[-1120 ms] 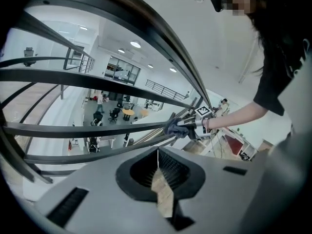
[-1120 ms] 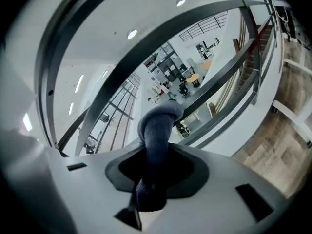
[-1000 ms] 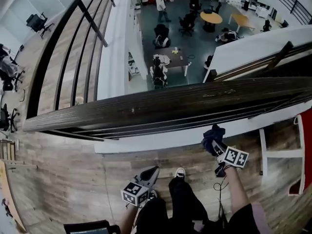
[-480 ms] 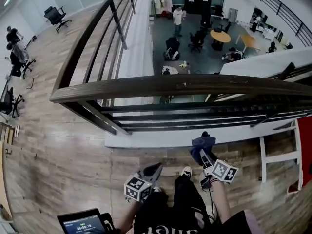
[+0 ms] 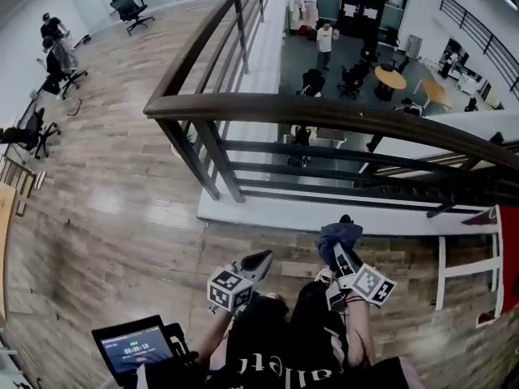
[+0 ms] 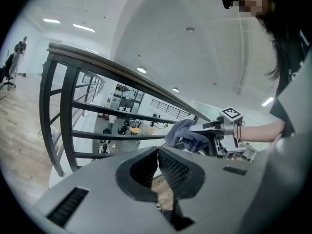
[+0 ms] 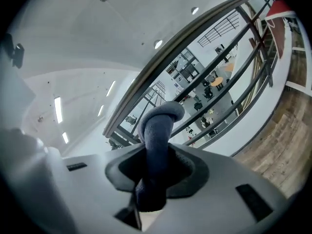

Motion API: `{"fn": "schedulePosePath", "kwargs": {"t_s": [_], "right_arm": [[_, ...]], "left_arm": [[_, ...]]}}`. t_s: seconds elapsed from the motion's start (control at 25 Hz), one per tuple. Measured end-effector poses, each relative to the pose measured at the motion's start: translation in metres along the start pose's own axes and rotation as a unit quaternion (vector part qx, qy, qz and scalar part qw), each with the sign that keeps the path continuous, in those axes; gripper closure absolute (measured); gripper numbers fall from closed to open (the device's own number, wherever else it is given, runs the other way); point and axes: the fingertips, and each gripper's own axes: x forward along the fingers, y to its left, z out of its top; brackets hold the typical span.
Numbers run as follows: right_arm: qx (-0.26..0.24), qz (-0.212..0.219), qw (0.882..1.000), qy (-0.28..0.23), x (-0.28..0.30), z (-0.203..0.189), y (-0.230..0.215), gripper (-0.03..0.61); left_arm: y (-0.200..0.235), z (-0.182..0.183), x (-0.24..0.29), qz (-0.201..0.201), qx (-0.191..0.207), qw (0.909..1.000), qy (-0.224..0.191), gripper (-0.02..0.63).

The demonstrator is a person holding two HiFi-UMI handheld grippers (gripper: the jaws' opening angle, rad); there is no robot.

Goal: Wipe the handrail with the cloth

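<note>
A dark wooden handrail (image 5: pixel 324 113) tops a black metal balustrade across the head view; it also shows as handrail (image 6: pixel 92 58) and handrail (image 7: pixel 195 33) in the gripper views. My right gripper (image 5: pixel 341 248) is shut on a blue-grey cloth (image 5: pixel 336 235), held low, below and short of the rail. The cloth (image 7: pixel 155 135) stands up between the jaws. My left gripper (image 5: pixel 256 262) hangs beside it, jaws shut with nothing between them (image 6: pixel 157 165). From the left gripper view the cloth (image 6: pixel 185 134) bulges from the right gripper.
Wood floor (image 5: pixel 122 217) lies on my side of the balustrade. Beyond it is a drop to a lower floor with tables and people (image 5: pixel 324 39). A tablet (image 5: pixel 134 348) sits at bottom left. Office chairs (image 5: pixel 130 6) stand at far left. A white frame (image 5: pixel 466 258) stands at right.
The head view has pulled back and tilted up: the handrail now appears higher and farther. Both grippers stay low, the right one still holding the cloth.
</note>
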Motion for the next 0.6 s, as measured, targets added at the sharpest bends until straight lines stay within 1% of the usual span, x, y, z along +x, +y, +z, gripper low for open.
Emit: {"fn": "schedulePosePath", "kwargs": {"t_s": [0.04, 0.12, 0.24, 0.32, 0.44, 0.6], "right_arm": [[-0.005, 0.004, 1.0, 0.003, -0.009, -0.004, 0.014, 0.474], [-0.029, 0.009, 0.999, 0.009, -0.037, -0.011, 0.04, 0.474], [-0.093, 0.011, 0.995, 0.022, -0.061, -0.015, 0.06, 0.474], [-0.123, 0.015, 0.992, 0.036, -0.051, -0.018, 0.058, 0.474], [-0.126, 0.036, 0.99, 0.052, -0.032, -0.024, 0.049, 0.474], [-0.149, 0.057, 0.985, 0.072, -0.065, -0.021, 0.052, 0.474]], "left_arm": [[-0.005, 0.004, -0.014, 0.004, 0.001, 1.0, -0.003, 0.609], [-0.029, 0.014, -0.042, 0.006, 0.002, 0.9999, -0.011, 0.609], [-0.058, 0.024, -0.068, 0.015, 0.008, 0.9995, -0.028, 0.609], [-0.057, 0.025, -0.068, 0.024, 0.011, 0.9992, -0.032, 0.609], [-0.05, 0.024, -0.054, 0.037, 0.017, 0.9984, -0.039, 0.609], [-0.083, 0.035, -0.049, 0.053, 0.009, 0.9967, -0.061, 0.609]]}}
